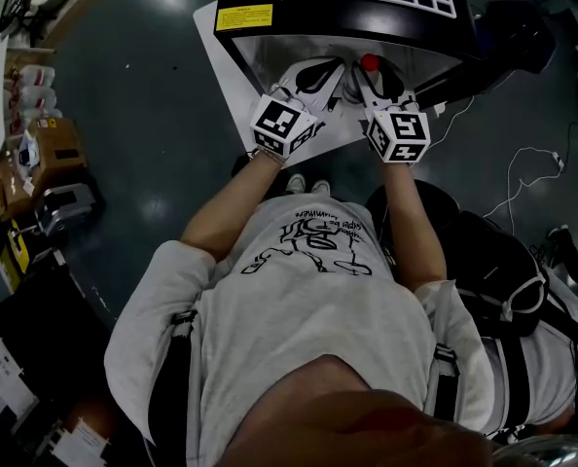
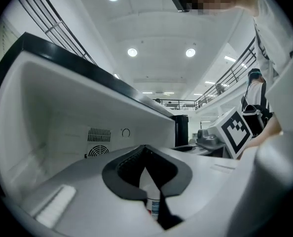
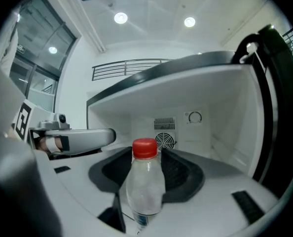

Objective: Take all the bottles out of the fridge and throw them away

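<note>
Right gripper [image 3: 147, 157] pinching clear plastic red-capped bottle [image 3: 145, 186], left gripper [image 2: 145, 151] clamped on clear labelled bottle [image 2: 154, 205], open white-lined fridge [image 3: 220, 95] just beyond.

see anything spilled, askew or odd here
Nothing stands out. The right tool holds a red-capped bottle upright, the left tool grips a labelled bottle, and no spill or damage shows in the fridge.
</note>
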Motion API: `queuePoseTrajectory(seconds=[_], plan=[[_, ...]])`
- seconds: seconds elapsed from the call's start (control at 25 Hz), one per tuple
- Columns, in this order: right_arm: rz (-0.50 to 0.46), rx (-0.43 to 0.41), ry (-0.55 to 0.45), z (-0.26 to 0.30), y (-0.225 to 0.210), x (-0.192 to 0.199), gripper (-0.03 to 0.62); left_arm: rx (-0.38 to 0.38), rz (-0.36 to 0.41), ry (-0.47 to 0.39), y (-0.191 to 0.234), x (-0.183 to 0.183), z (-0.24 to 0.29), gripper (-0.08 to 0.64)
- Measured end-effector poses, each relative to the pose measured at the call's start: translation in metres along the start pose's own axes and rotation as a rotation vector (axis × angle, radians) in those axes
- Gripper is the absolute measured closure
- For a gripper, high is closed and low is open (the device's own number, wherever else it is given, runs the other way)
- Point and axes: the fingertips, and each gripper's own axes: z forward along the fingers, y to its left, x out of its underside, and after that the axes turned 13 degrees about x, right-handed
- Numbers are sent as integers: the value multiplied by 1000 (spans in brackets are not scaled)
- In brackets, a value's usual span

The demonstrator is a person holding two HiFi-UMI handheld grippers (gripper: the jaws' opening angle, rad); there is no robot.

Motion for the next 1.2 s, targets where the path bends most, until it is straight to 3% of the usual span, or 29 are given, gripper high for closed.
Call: queuePoseTrajectory(seconds=[0.52,1.2], plan=[[4,-39,-4,-46,14,-45,402,7,-64,-7,-24,-40,-21,551],[-28,-108,-49,-113,33,-104,410,69,-49,-23,-71,-90,-50,552]])
